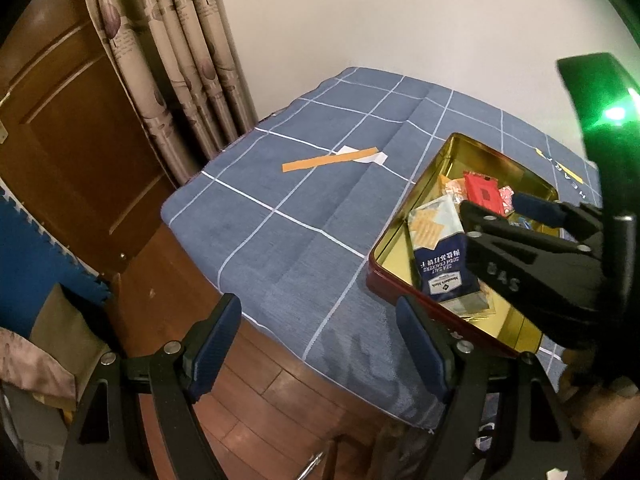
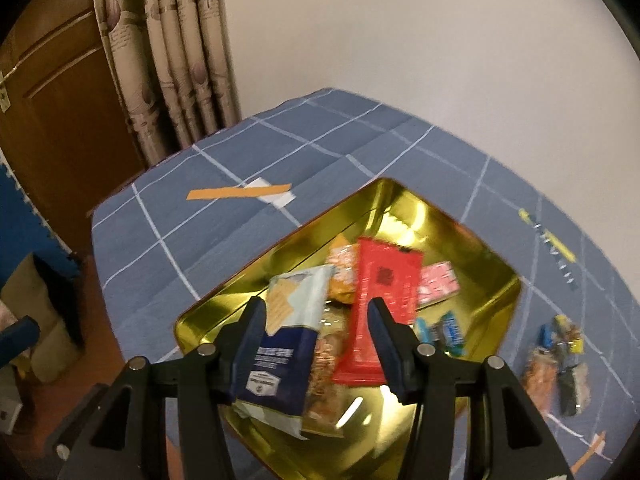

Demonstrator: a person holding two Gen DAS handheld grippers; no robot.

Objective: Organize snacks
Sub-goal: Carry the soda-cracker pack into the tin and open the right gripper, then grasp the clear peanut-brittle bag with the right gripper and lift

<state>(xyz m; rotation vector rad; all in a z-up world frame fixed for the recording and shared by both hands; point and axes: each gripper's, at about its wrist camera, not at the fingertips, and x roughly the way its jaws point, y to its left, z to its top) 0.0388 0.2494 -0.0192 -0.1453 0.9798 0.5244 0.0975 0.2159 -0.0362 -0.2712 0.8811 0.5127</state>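
Observation:
A gold-lined tin (image 1: 400, 236) (image 2: 472, 248) with a red outer wall sits on the blue checked tablecloth. Inside lie a blue-and-white soda cracker pack (image 1: 440, 252) (image 2: 288, 332), a red wrapper (image 1: 482, 194) (image 2: 380, 300), an orange snack bag (image 2: 342, 270), a pink packet (image 2: 438, 282) and small blue candies (image 2: 444, 330). My left gripper (image 1: 320, 348) is open and empty over the table's near edge, left of the tin. My right gripper (image 2: 318, 344) (image 1: 496, 204) is open above the tin's contents, holding nothing.
A loose pile of wrapped snacks (image 2: 556, 364) lies on the cloth right of the tin. An orange strip on a white paper (image 1: 332, 159) (image 2: 240, 192) lies farther back. A curtain (image 1: 172, 60) and wooden door (image 1: 60, 140) stand left; wooden floor (image 1: 248, 400) lies below.

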